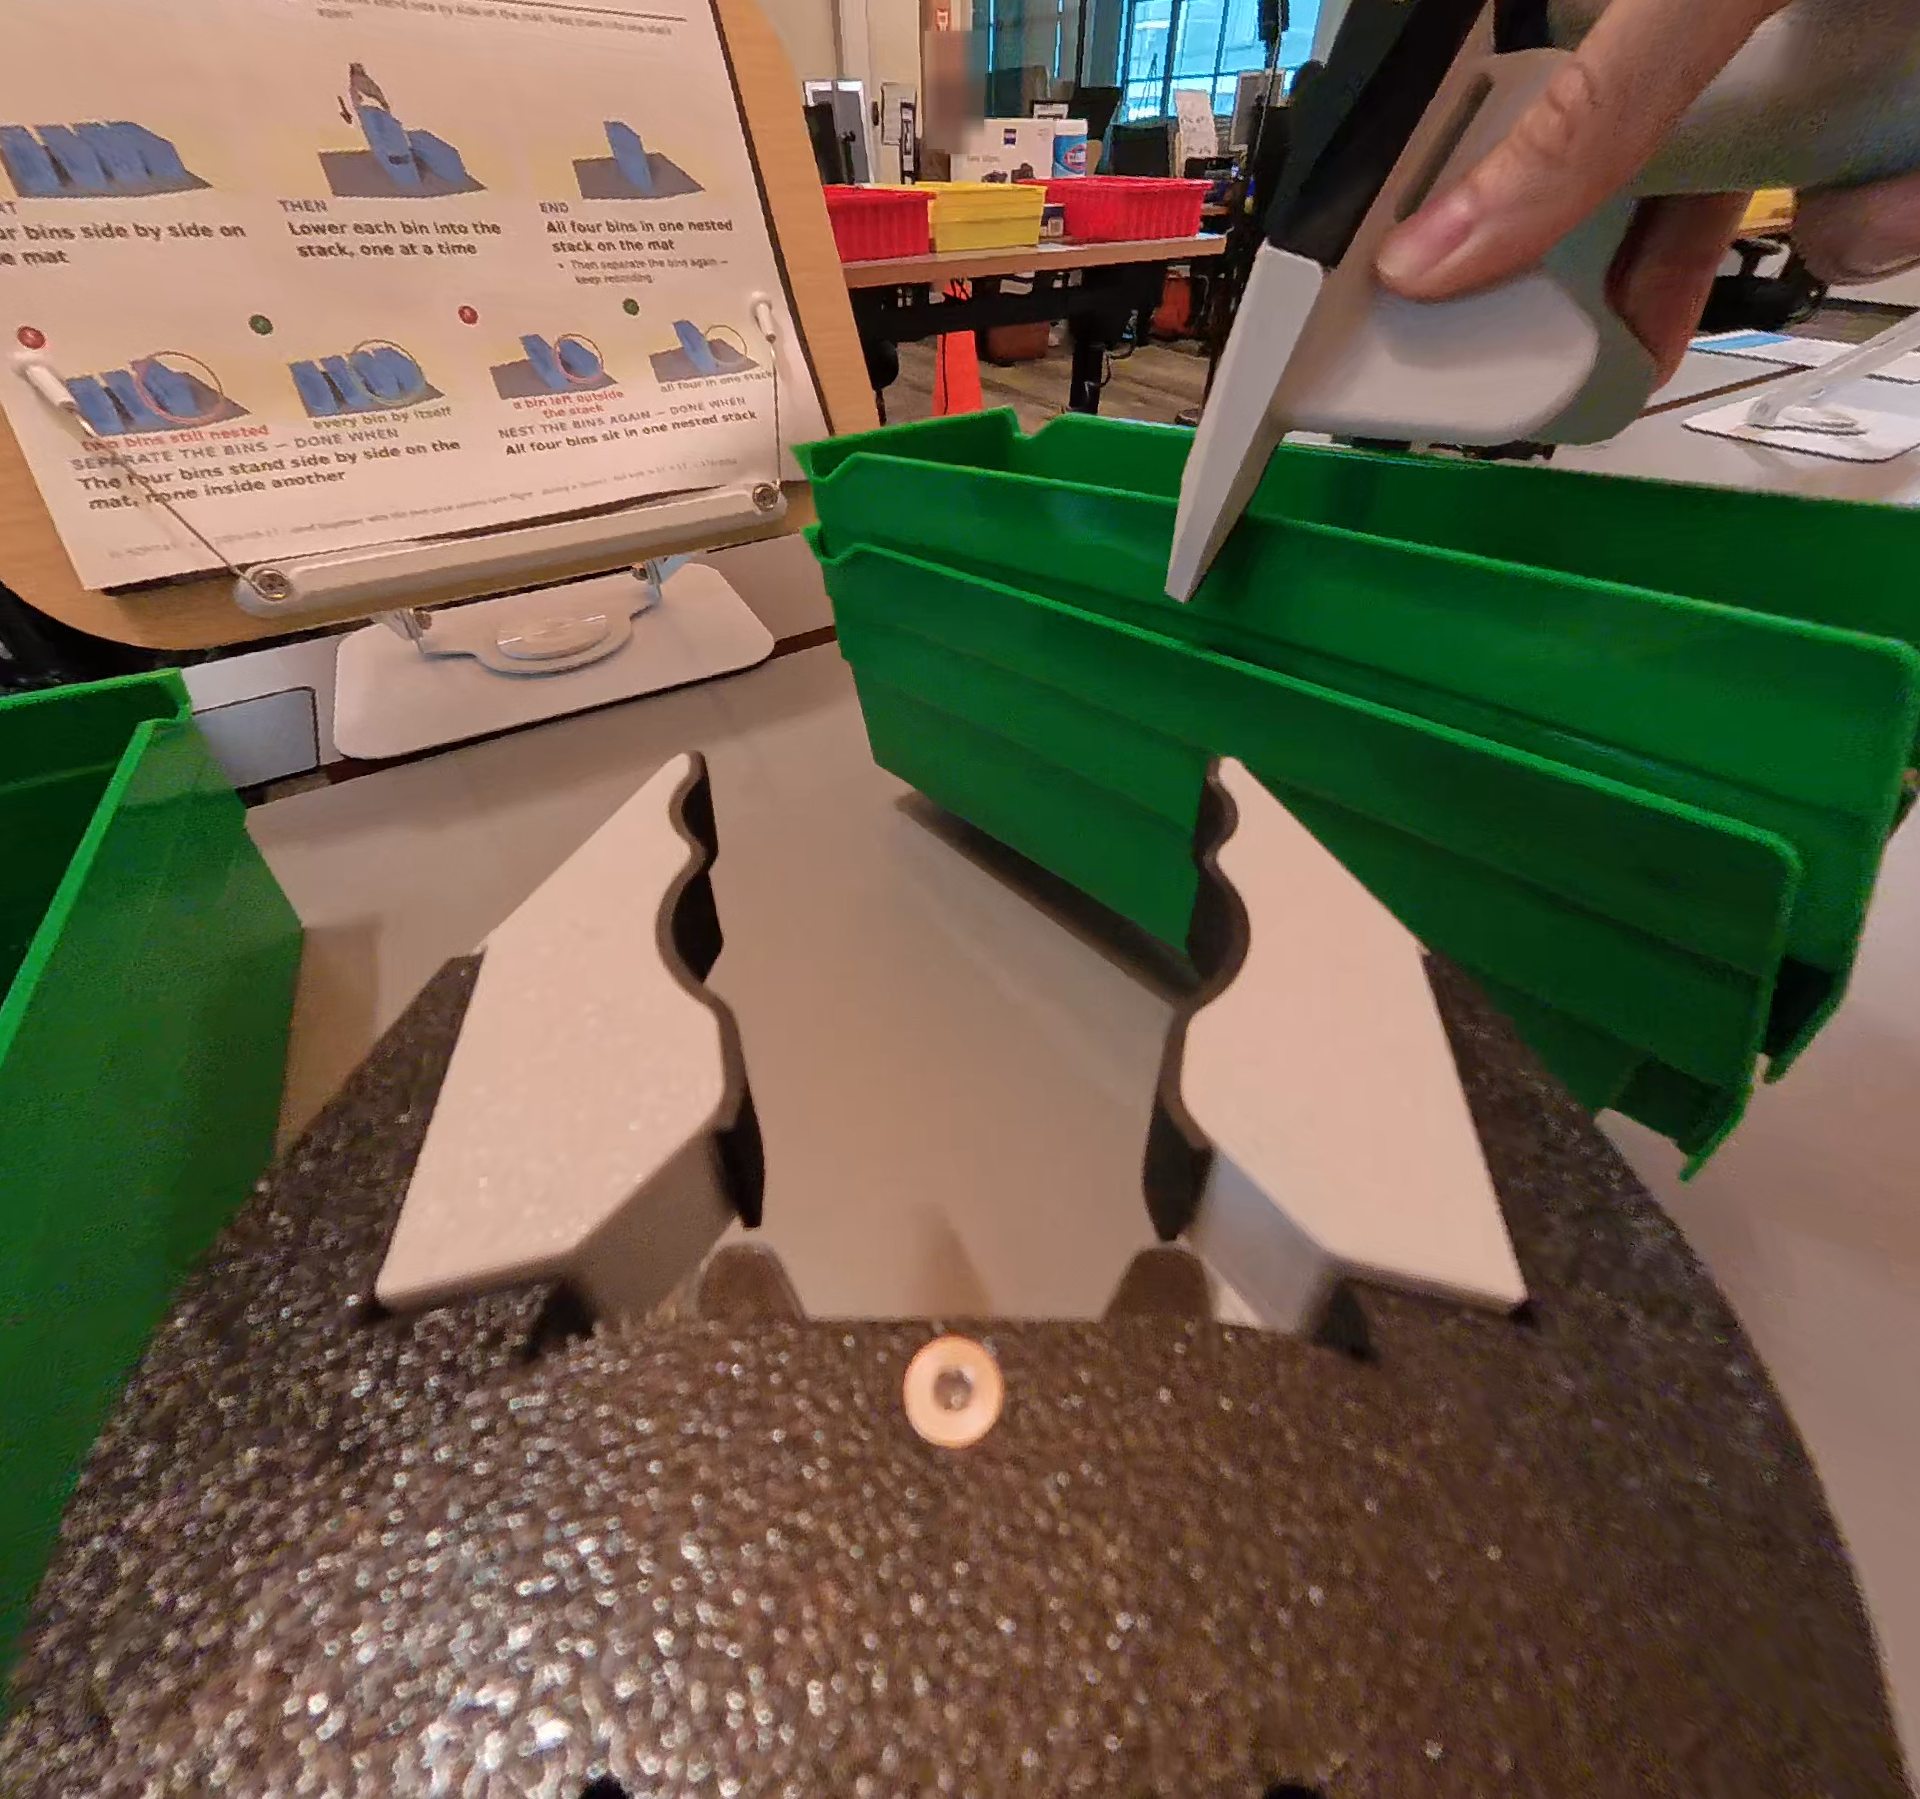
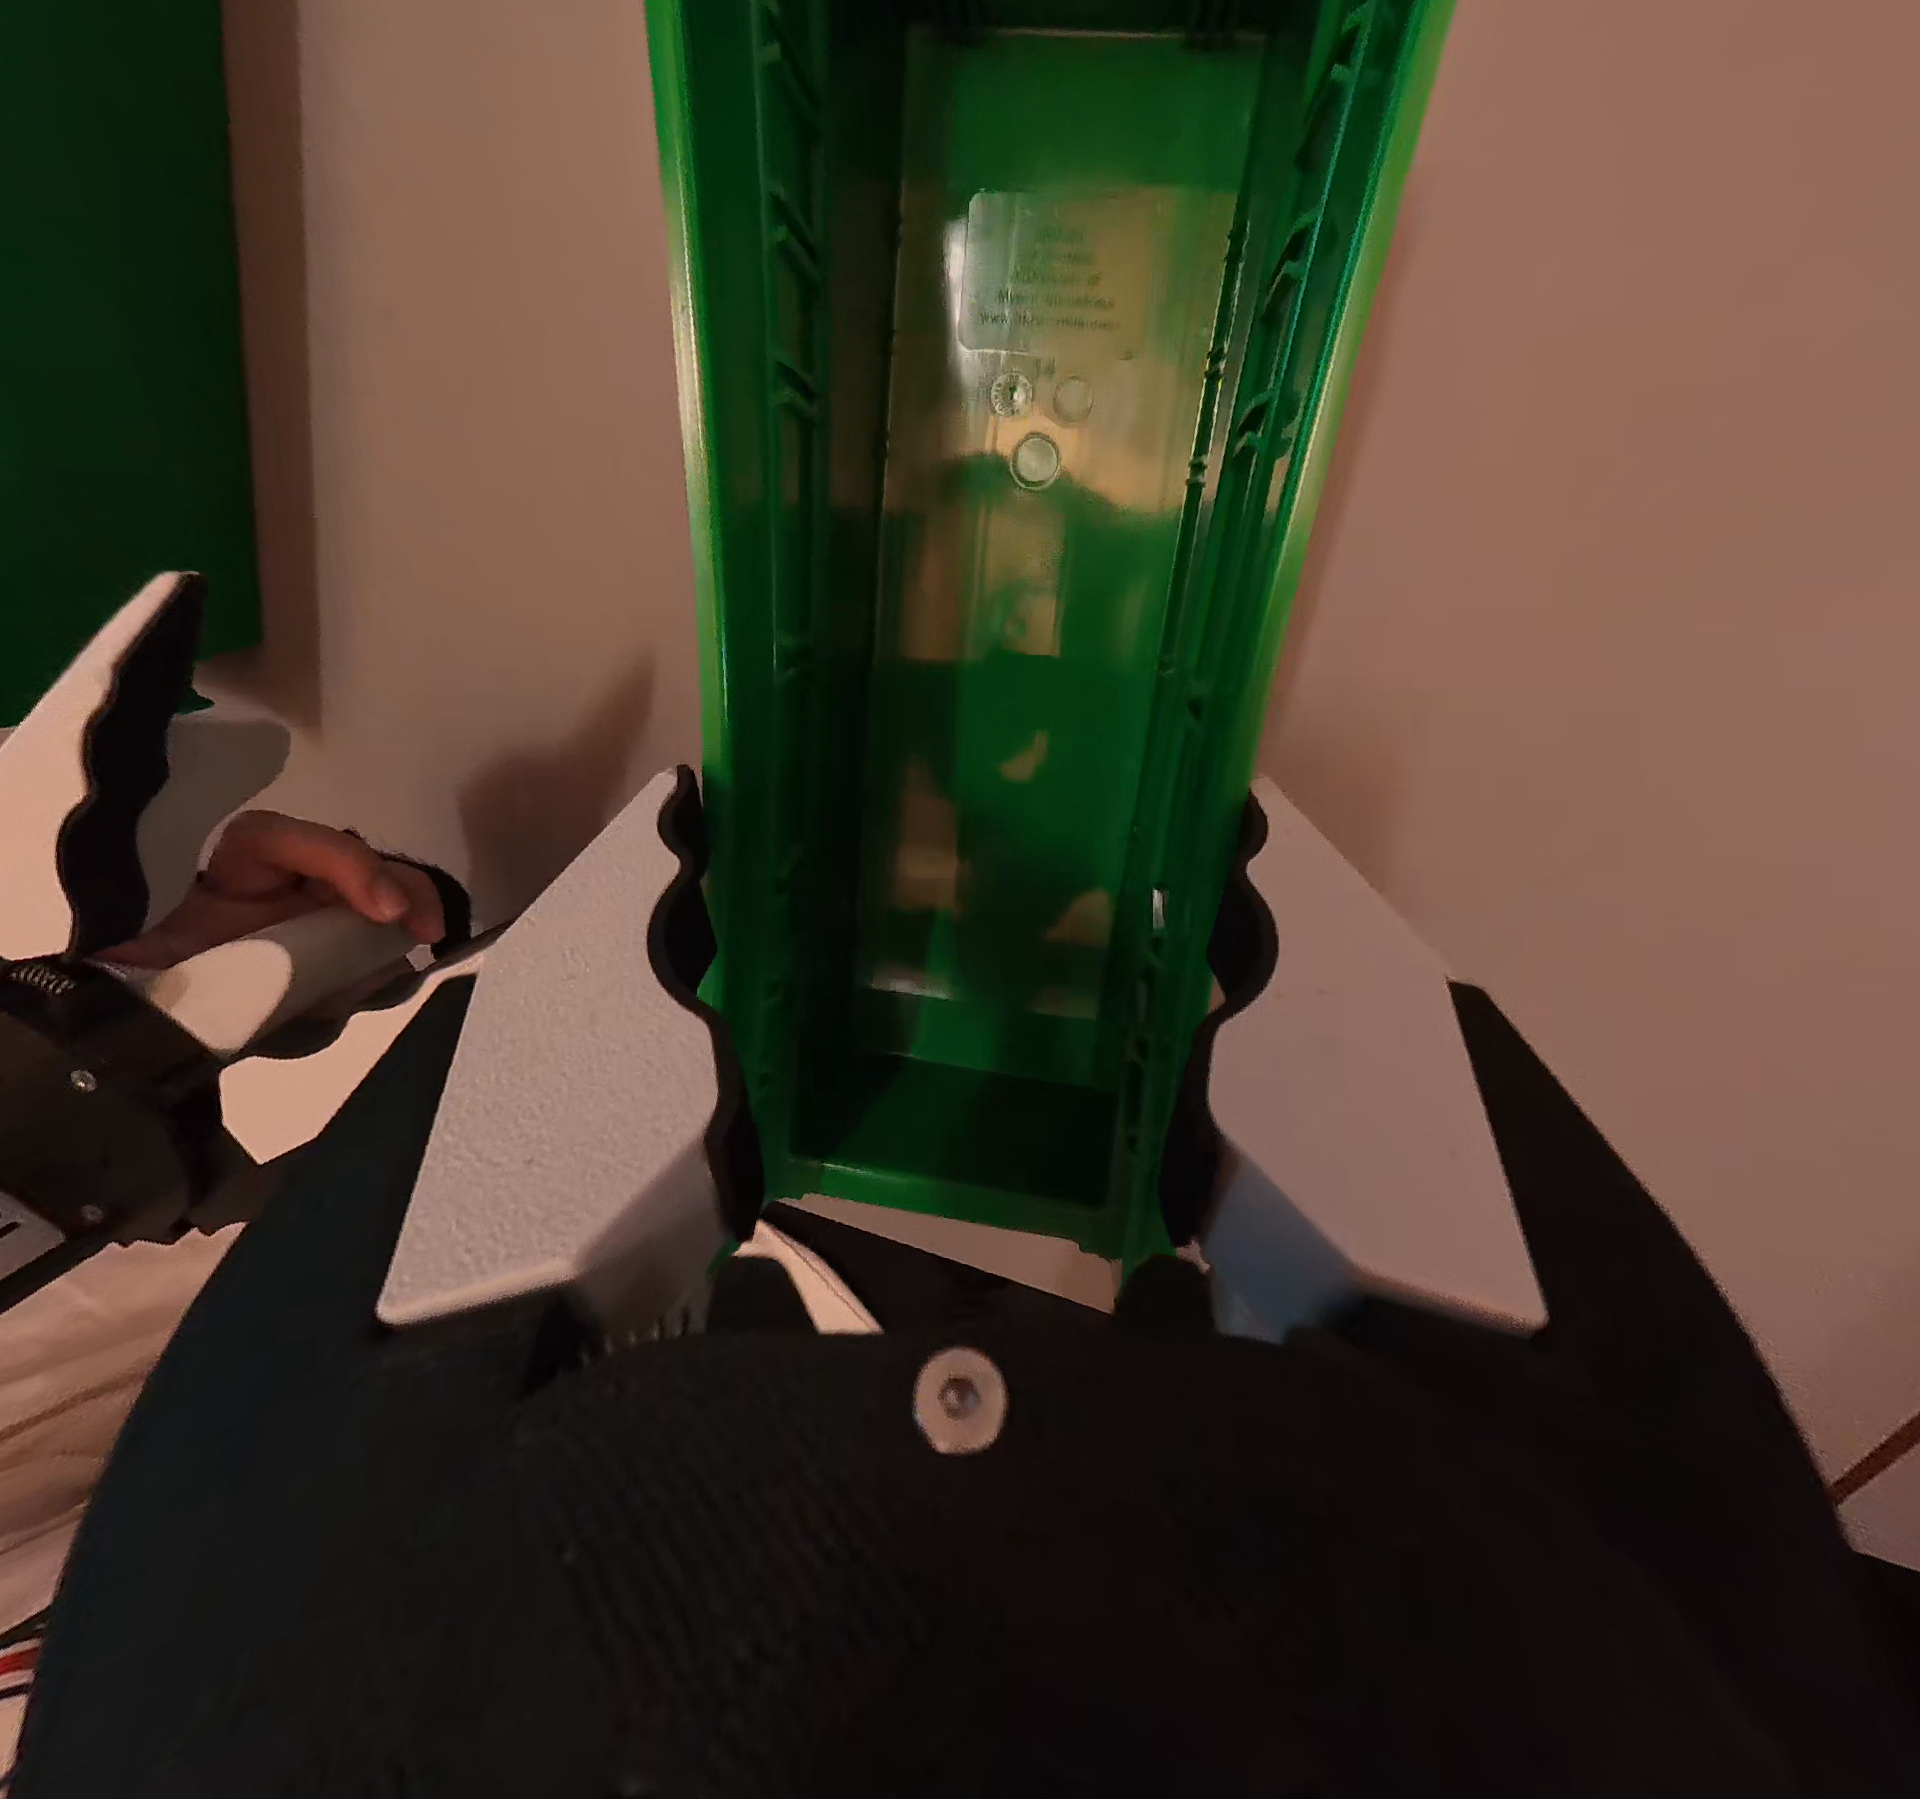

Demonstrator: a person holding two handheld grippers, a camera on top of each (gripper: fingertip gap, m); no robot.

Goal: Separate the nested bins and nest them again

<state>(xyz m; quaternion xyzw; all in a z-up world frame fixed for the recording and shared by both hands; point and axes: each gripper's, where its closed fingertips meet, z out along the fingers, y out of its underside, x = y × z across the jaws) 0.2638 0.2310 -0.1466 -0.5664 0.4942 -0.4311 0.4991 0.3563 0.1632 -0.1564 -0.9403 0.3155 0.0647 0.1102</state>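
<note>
**Green bins, stack gripped by right tongs**

Green nested bin stack is seen on the pale surface, right of the instruction stand. Right tongs are closed on the stack's top bin, pads on both long walls. Left tongs are held wide, empty, beside the stack. A separate green bin sits below-left of the stand.

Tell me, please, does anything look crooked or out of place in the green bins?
Yes. The top bin in the stack sits tilted, its near end raised, held by the right tongs. The left tongs are open and empty.
</note>
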